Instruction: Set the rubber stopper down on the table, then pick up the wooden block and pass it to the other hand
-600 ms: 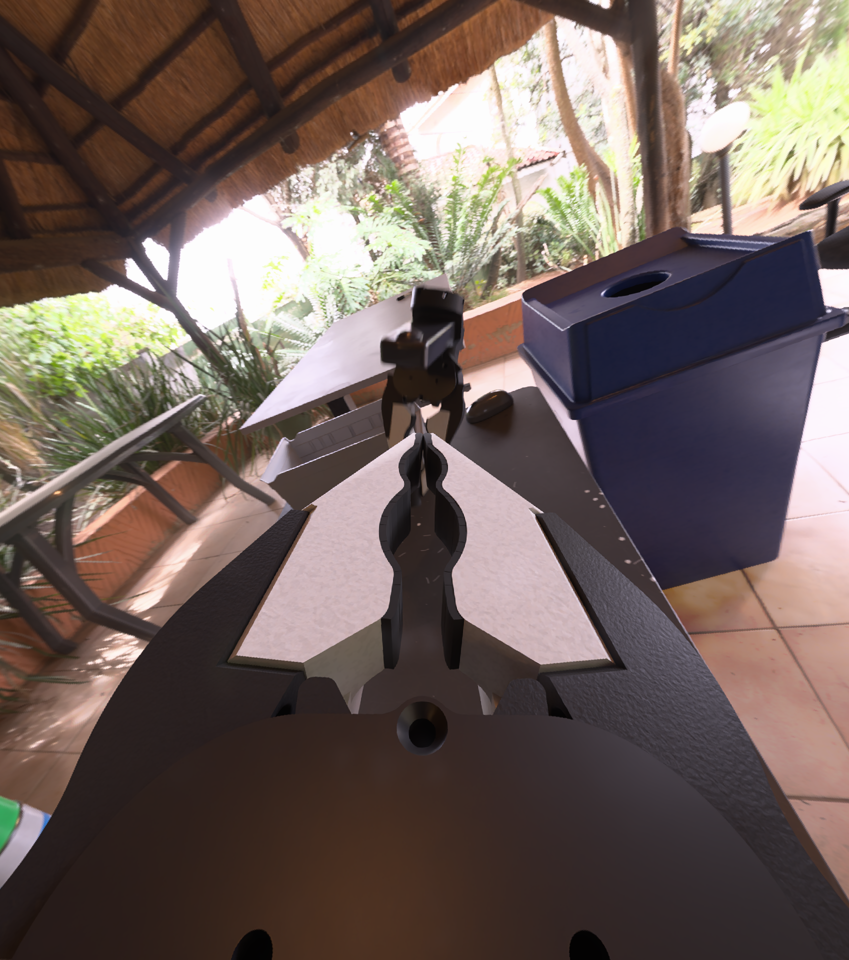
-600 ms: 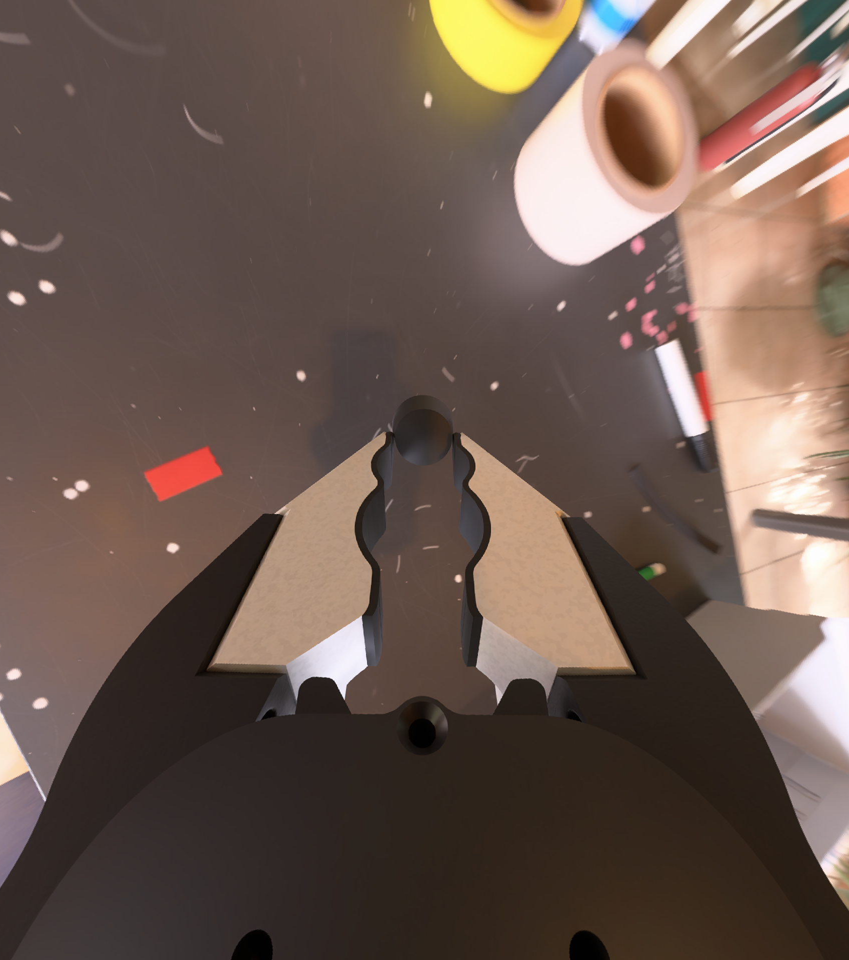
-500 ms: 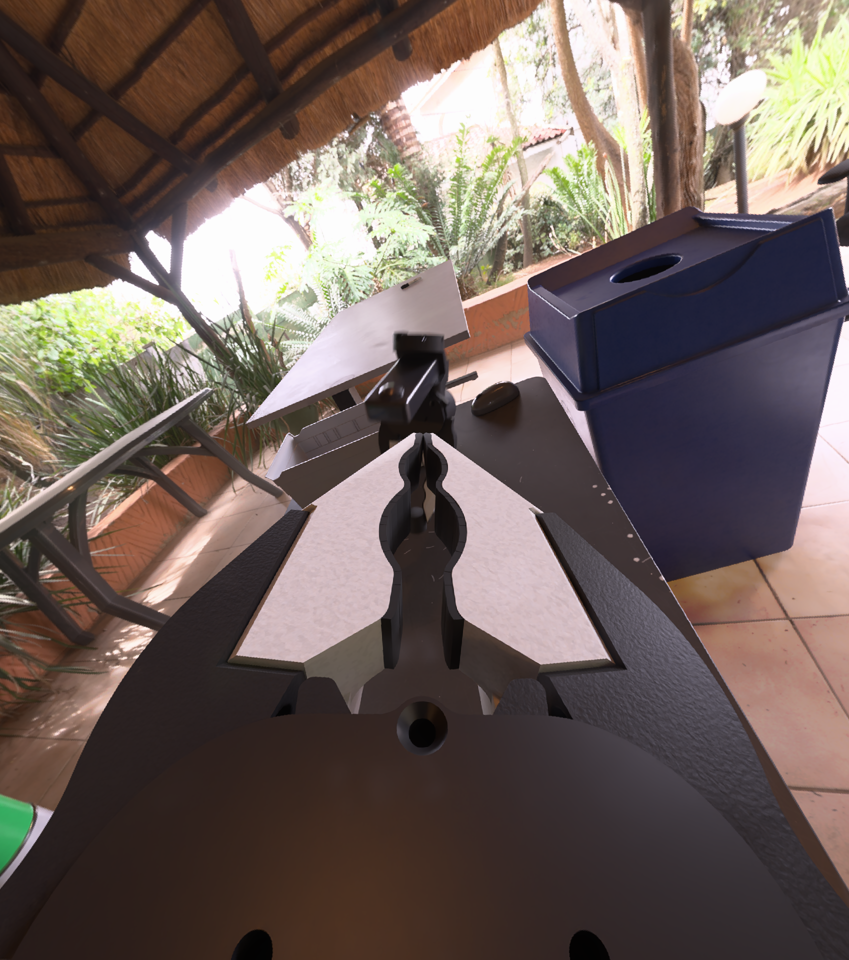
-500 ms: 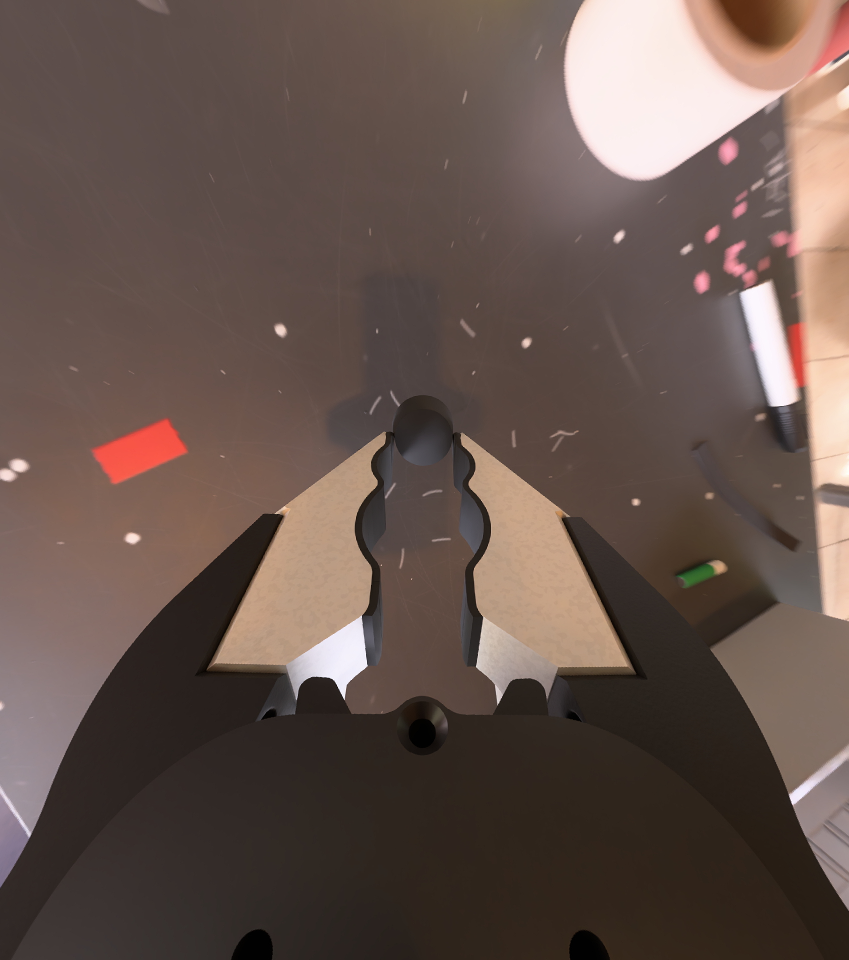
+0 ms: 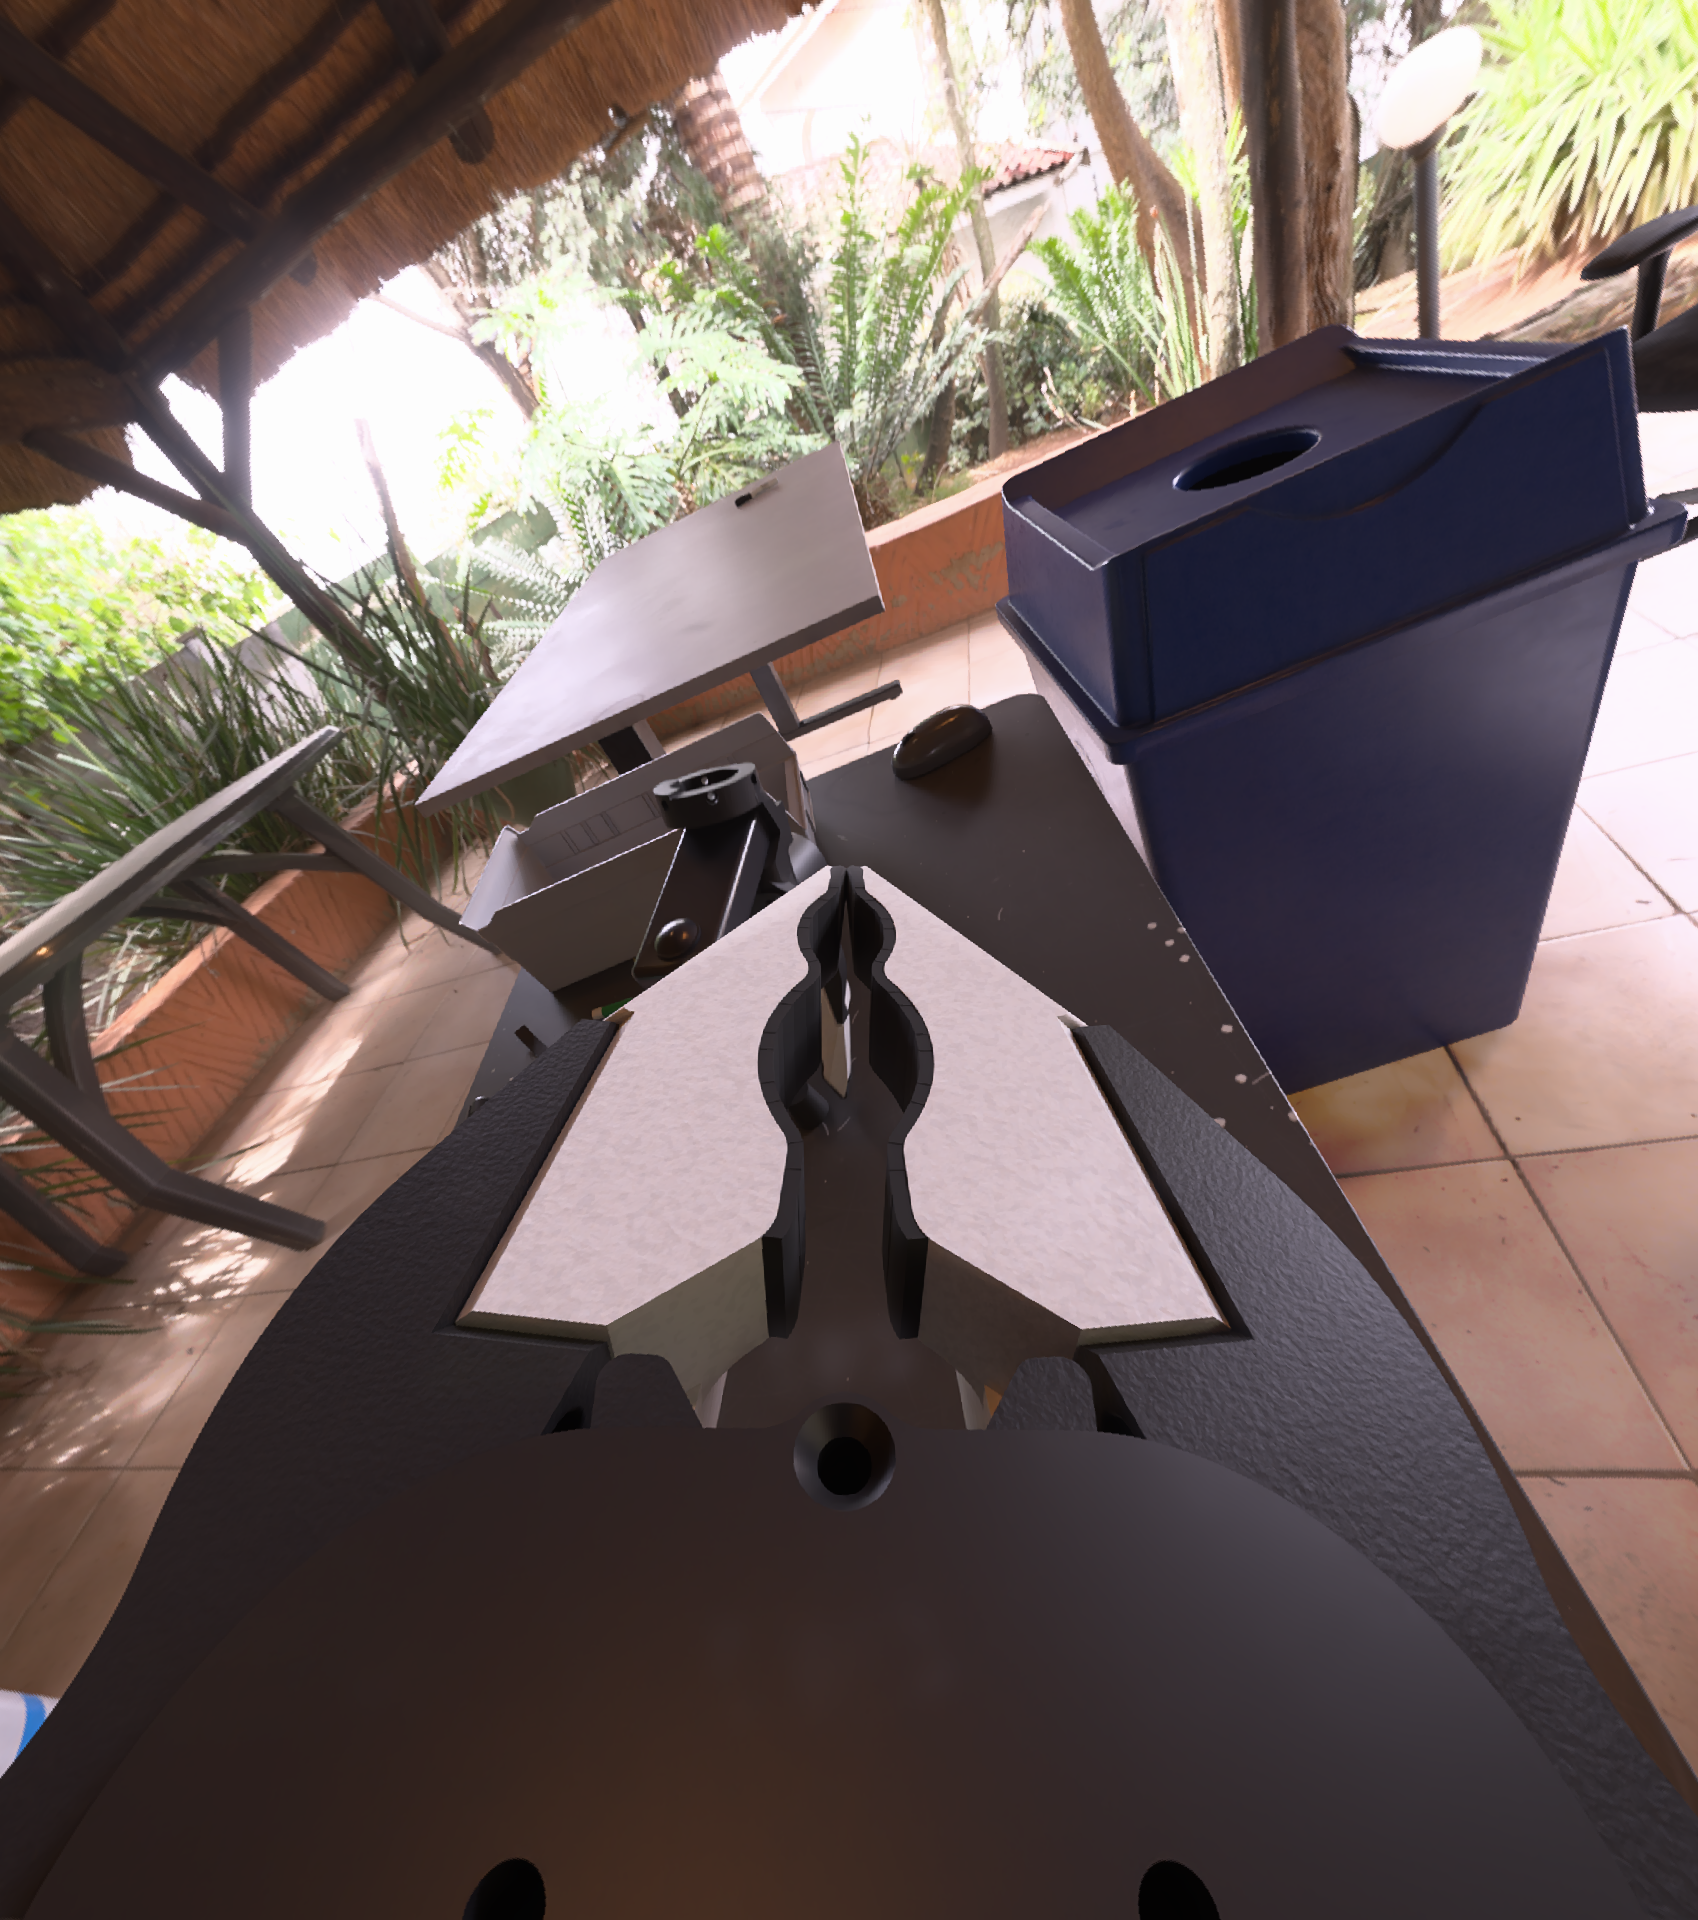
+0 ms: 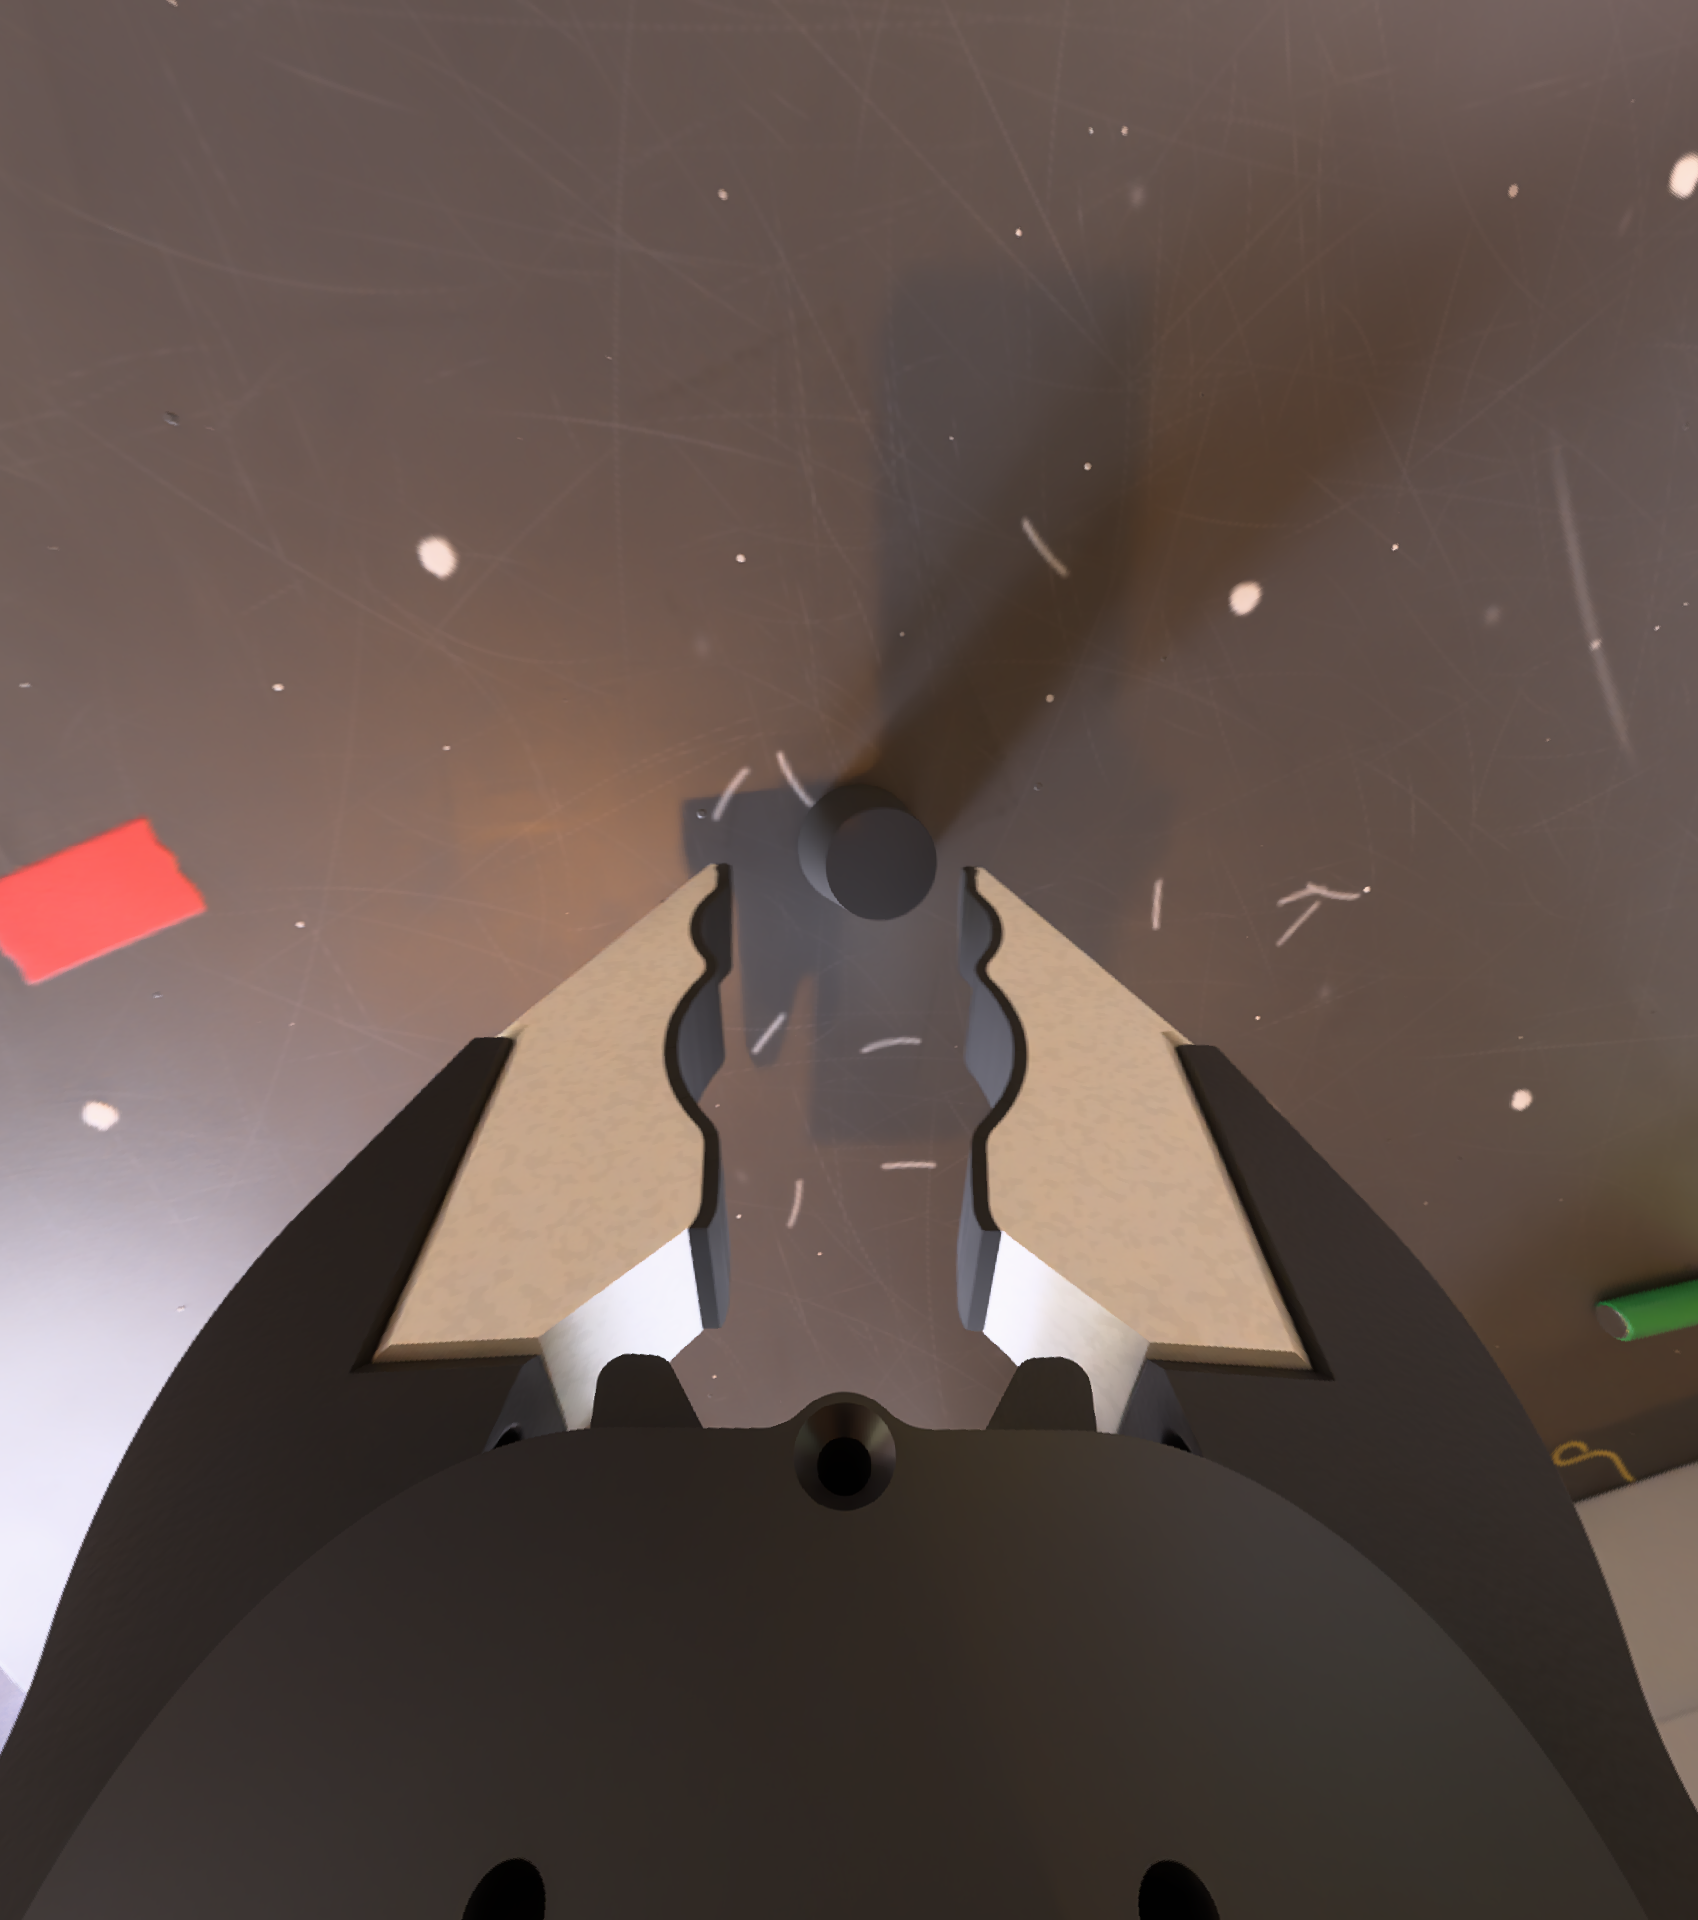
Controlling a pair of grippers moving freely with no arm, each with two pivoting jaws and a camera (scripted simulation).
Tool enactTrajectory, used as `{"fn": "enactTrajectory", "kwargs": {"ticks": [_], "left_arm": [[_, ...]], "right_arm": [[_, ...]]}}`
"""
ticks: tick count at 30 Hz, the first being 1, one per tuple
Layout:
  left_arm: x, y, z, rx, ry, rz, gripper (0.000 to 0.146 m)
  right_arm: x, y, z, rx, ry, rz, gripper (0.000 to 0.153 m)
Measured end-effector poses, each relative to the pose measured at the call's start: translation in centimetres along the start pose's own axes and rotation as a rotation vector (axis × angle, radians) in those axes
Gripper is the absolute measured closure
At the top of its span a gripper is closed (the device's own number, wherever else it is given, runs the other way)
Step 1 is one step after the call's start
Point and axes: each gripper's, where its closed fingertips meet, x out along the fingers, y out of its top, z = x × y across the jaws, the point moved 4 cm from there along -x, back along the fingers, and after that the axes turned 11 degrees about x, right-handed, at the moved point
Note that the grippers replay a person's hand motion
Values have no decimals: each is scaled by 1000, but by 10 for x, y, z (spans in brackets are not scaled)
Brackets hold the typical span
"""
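The dark grey rubber stopper (image 6: 866,862) stands on the dark scratched table (image 6: 409,312), just ahead of my right gripper's fingertips. My right gripper (image 6: 845,878) is open and empty, low over the table, with neither finger touching the stopper. My left gripper (image 5: 845,888) is shut and empty and points along the table. The right gripper also shows in the left wrist view (image 5: 710,873), just beyond the left fingertips, tilted down. No wooden block is in either view.
A red tag (image 6: 86,899) lies left of the stopper and a small green and white cylinder (image 6: 1681,1304) lies to its right. A blue bin (image 5: 1344,727) stands right of the table, a dark oval object (image 5: 938,740) lies at its far end, and a grey box (image 5: 596,914) sits at the left edge.
My right gripper has come down close to the table and opened, letting go of the stopper, which now stands free. My left gripper stays shut.
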Motion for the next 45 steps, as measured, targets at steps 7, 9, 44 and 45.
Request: {"fn": "enactTrajectory", "kwargs": {"ticks": [7,9,44,45], "left_arm": [[-3,3,2,14,-10,-17,146],[-3,3,2,17,-8,-25,146],[-2,1,4,24,-24,-41,146],[-2,1,4,25,-24,-42,146]], "right_arm": [[-31,-15,-2,48,-14,96,106],[-32,-19,-6,56,6,97,108],[-11,-9,10,82,6,66,153],[-10,-11,11,86,-1,52,153]]}}
